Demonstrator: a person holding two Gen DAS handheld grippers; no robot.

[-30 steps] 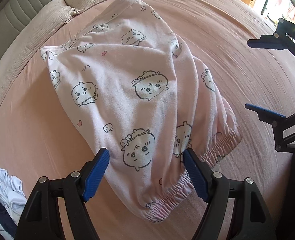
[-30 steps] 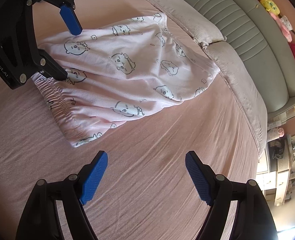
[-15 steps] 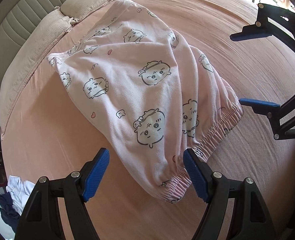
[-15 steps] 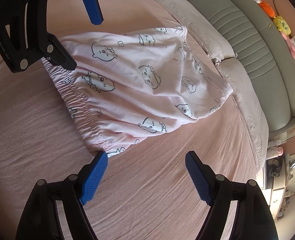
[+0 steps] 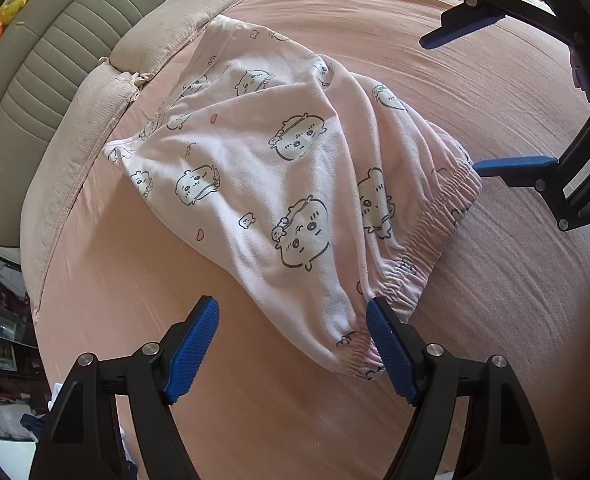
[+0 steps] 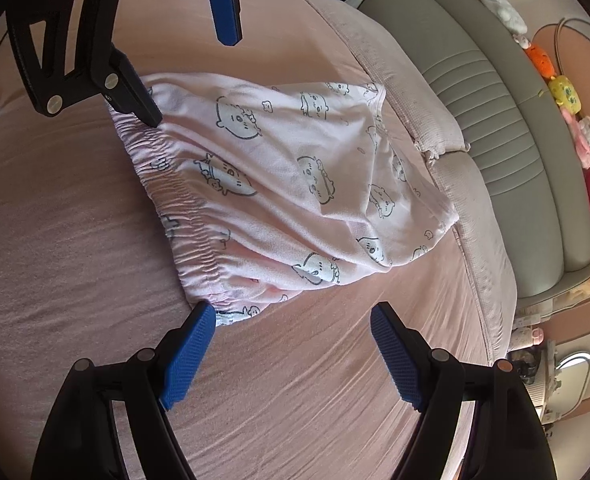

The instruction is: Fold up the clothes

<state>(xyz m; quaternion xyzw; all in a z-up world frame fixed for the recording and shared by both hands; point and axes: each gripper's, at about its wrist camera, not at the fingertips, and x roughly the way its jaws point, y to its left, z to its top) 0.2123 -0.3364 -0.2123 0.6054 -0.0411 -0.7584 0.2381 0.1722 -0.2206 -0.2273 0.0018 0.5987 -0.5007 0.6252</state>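
Pink cartoon-print pajama pants [image 5: 295, 184] show no readable writing.

A pink sheet [image 5: 495, 320] covers the round bed and fills most of both views, bright where daylight falls across it. A beige quilted bolster [image 6: 447, 148] curves along the bed's edge, at the upper left of the left view. Behind it rises a grey-green padded headboard [image 6: 507, 112] with stitched ribs. Plush toys [image 6: 567, 92] line its top at the right edge of the right view. Crumpled white cloth [image 5: 5, 420] lies at the lower left of the left view.
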